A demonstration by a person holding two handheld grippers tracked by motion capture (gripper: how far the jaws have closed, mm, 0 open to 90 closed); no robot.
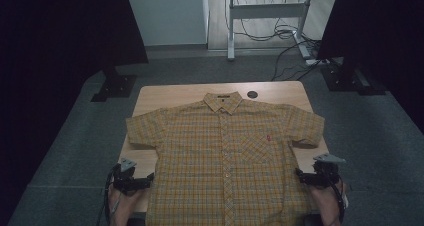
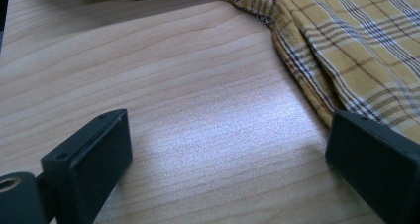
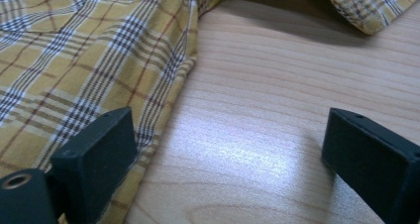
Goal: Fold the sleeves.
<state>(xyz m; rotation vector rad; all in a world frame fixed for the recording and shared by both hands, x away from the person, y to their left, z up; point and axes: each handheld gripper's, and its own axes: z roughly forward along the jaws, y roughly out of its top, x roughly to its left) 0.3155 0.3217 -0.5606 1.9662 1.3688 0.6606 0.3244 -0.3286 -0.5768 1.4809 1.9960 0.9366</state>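
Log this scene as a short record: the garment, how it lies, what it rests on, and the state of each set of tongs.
garment: yellow plaid short-sleeved shirt, buttoned, chest pocket showing
lie: spread flat, front up, collar at the far side, both sleeves out, hem over the near edge
surface: light wooden table
left tongs: open, at the shirt's left side seam, bare wood between the jaws
right tongs: open, at the shirt's right side seam, one jaw over the fabric edge
held: nothing gripped
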